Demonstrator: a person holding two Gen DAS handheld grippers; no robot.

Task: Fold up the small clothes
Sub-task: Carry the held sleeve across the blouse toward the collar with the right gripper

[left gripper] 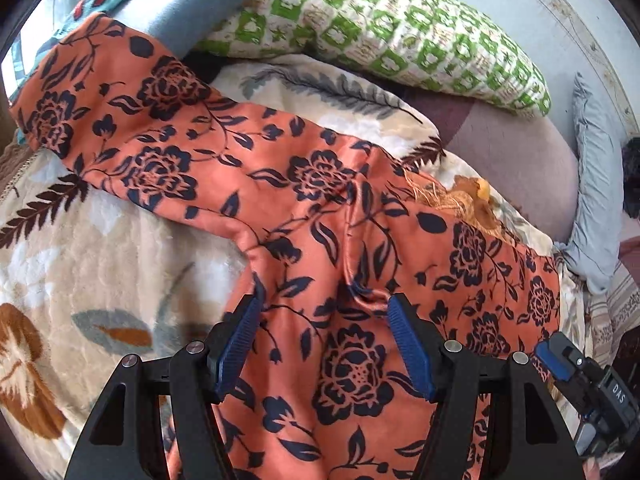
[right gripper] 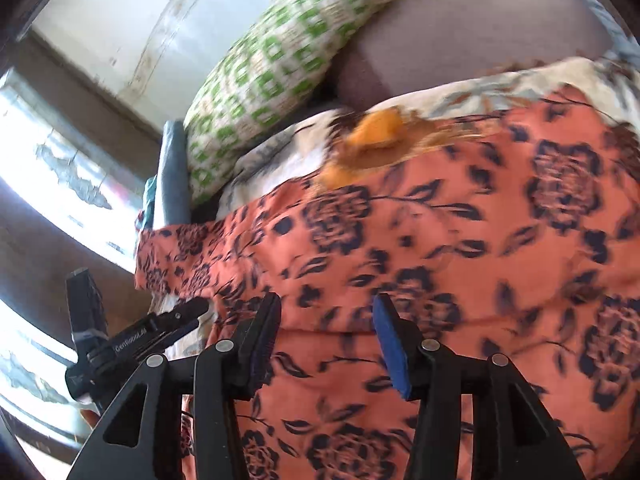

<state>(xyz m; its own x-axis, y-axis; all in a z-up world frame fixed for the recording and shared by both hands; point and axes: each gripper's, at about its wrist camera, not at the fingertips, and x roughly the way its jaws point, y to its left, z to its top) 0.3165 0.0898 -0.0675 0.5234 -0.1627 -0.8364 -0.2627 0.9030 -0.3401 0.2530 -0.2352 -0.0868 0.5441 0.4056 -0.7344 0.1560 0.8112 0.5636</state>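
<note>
An orange garment with dark blue flowers [left gripper: 320, 216] lies spread on a cream leaf-print blanket [left gripper: 100, 248]. One long part runs to the far left. My left gripper [left gripper: 324, 306] is open, its blue pads either side of a raised fold of the garment. My right gripper shows at the lower right of the left wrist view [left gripper: 560, 360]. In the right wrist view the same garment [right gripper: 460, 240] fills the frame, blurred. My right gripper [right gripper: 326, 306] is open just over the cloth. My left gripper [right gripper: 176, 316] shows at the lower left there.
A green-and-white checked pillow [left gripper: 400, 28] and a blue-grey pillow [left gripper: 216, 0] lie at the back. A yellow-orange fringed cloth [left gripper: 468, 196] pokes out from under the garment. A mauve sheet [left gripper: 512, 148] and a pale wall lie beyond. A bright window [right gripper: 52, 184] is at left.
</note>
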